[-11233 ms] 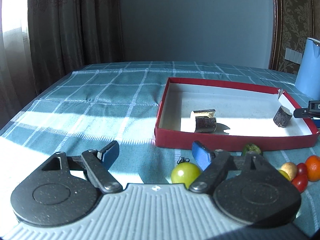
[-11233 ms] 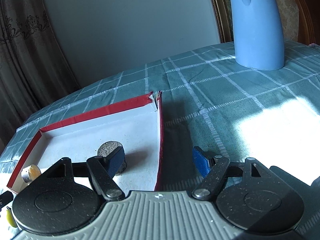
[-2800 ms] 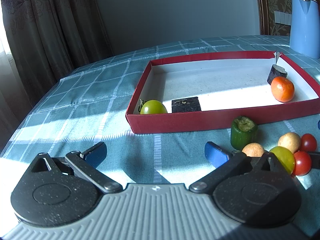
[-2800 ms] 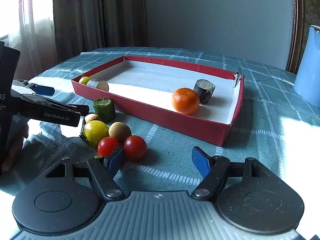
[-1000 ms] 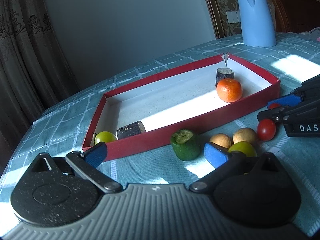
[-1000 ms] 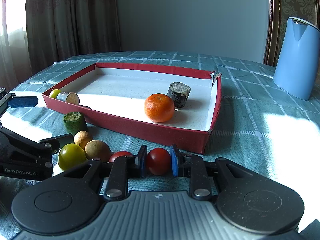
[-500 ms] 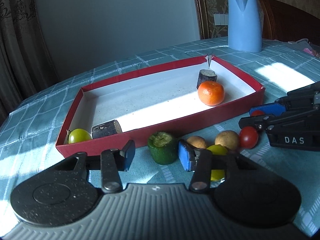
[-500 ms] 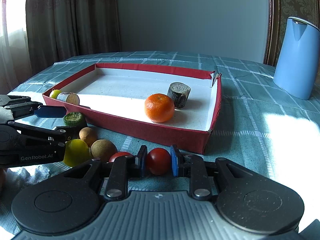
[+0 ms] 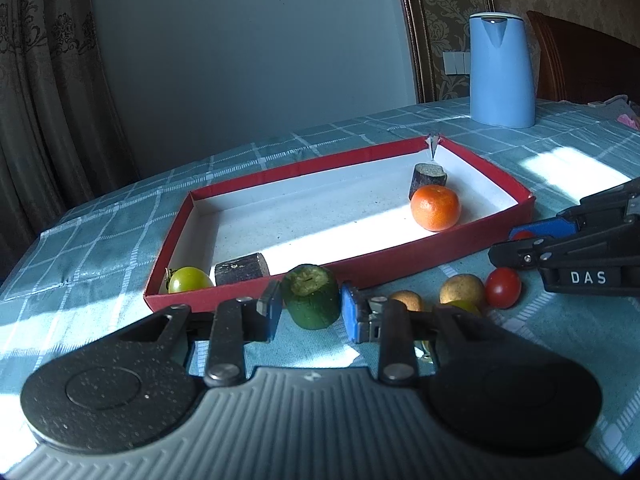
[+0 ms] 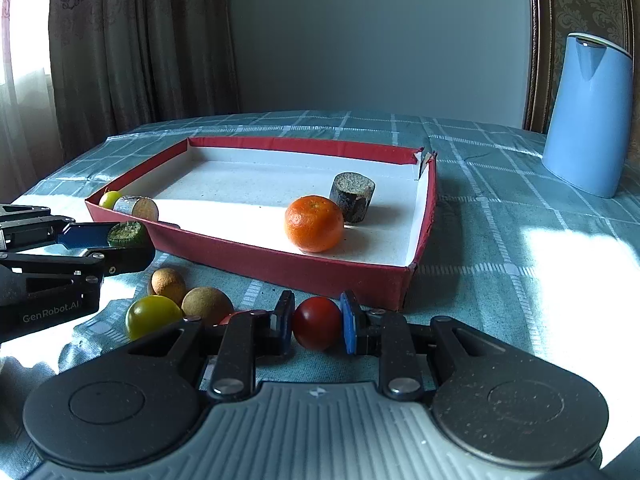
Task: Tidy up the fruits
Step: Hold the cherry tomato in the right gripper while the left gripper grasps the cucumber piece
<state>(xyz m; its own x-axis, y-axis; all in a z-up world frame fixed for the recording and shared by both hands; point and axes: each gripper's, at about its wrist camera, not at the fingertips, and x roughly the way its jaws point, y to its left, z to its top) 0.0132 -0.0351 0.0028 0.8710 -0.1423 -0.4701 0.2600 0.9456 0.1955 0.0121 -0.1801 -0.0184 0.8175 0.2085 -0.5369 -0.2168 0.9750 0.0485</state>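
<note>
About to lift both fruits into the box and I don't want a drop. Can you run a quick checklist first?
1. Left tongs flank the green cucumber chunk, pads at its sides: ok.
2. Firm contact on the chunk: cannot tell.
3. Right tongs shut on the red cherry tomato: ok.
4. Free floor in the red box between orange and green tomato: ok.
5. Second red tomato beside the right tongs could be nudged: not ok.

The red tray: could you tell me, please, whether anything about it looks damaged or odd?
Yes. The far right corner of the red tray is torn open: the two walls have split apart and a loose flap of white lining sticks up at the gap. The other corners look intact.
</note>
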